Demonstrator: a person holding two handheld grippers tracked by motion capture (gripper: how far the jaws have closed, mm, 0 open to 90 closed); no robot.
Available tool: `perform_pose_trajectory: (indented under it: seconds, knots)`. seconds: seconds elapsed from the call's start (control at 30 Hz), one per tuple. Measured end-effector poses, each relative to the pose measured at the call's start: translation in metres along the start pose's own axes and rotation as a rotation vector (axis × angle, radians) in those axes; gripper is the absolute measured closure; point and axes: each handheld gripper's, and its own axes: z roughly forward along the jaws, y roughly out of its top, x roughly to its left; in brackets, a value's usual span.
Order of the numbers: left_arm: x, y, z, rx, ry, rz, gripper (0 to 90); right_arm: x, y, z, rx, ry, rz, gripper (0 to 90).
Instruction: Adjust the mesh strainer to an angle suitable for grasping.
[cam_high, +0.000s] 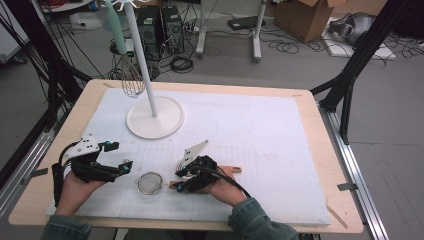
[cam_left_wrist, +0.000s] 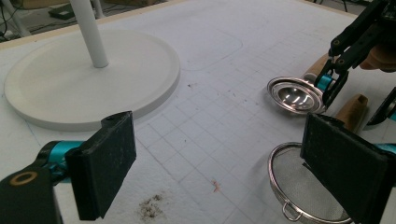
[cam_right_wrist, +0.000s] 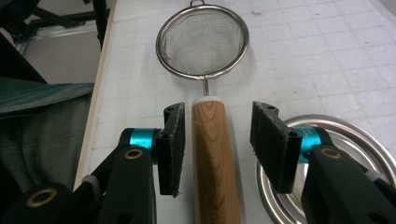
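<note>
From the high view, I have both hands near the tabletop's front edge. My right gripper (cam_high: 176, 180) lies low and nearly level over the strainer's wooden handle (cam_high: 231, 170), pointing left toward the strainer (cam_high: 149, 183), which sits between my two hands. My left gripper (cam_high: 121, 156) hovers by the front left corner, aimed right. A white stand (cam_high: 154, 117) with a whisk (cam_high: 131, 80) hanging from it rises toward the back left.

In the left gripper view, that claw stands wide apart with nothing in it, the strainer's mesh bowl (cam_left_wrist: 299, 186) just past its right pad. A small steel dish (cam_left_wrist: 295, 94) lies beyond.

In the right gripper view, the handle (cam_right_wrist: 214, 158) runs straight between the pads, a gap on each side, so the claw is apart and not pressing. I judge this as the grasp or release point; next I must either squeeze squarely on the wood or back straight off.
</note>
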Motion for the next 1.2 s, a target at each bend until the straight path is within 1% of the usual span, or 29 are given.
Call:
perform_pose_trajectory:
  seconds: [0.17, 0.27, 0.37, 0.43, 0.5, 0.6, 0.7, 0.97, 1.0, 1.03, 1.07, 1.13, 1.2]
  knots:
    - [-0.002, 0.0, 0.002, 0.001, -0.008, 0.004, 11.0, -0.001, -0.006, -0.011, -0.027, -0.018, 0.022, 50.6]
    - [-0.003, 0.001, 0.002, 0.003, -0.012, 0.006, 11.0, -0.002, -0.011, -0.019, -0.041, -0.03, 0.052, 48.1]
    - [-0.003, 0.001, 0.002, 0.003, -0.012, 0.007, 11.0, -0.003, -0.016, -0.025, -0.051, -0.043, 0.062, 45.5]
    - [-0.003, 0.001, 0.002, 0.002, -0.013, 0.009, 11.0, -0.001, -0.019, -0.029, -0.063, -0.05, 0.077, 44.9]
    - [-0.003, 0.001, 0.003, 0.005, -0.013, 0.012, 11.0, -0.001, -0.021, -0.033, -0.064, -0.058, 0.08, 44.6]
    - [-0.004, 0.001, 0.004, 0.005, -0.029, 0.009, 11.0, 0.0, -0.024, -0.038, -0.071, -0.07, 0.085, 44.3]
    - [-0.006, 0.001, 0.005, 0.006, -0.042, 0.02, 11.0, 0.001, -0.028, -0.042, -0.081, -0.076, 0.09, 44.4]
    - [-0.013, 0.003, 0.01, 0.013, -0.081, 0.046, 11.2, 0.005, -0.042, -0.047, -0.071, -0.091, 0.116, 44.8]
    - [-0.015, 0.003, 0.011, 0.013, -0.086, 0.049, 11.4, 0.006, -0.043, -0.048, -0.072, -0.098, 0.118, 44.9]
    - [-0.016, 0.003, 0.012, 0.013, -0.088, 0.055, 11.6, 0.007, -0.045, -0.049, -0.07, -0.095, 0.125, 45.0]
    - [-0.019, 0.003, 0.013, 0.015, -0.097, 0.065, 11.9, 0.007, -0.047, -0.05, -0.073, -0.096, 0.128, 45.1]
    - [-0.023, 0.004, 0.016, 0.021, -0.11, 0.075, 12.5, 0.009, -0.051, -0.051, -0.065, -0.098, 0.127, 45.4]
    - [-0.026, 0.004, 0.02, 0.031, -0.13, 0.08, 13.3, 0.011, -0.054, -0.052, -0.069, -0.099, 0.129, 45.7]
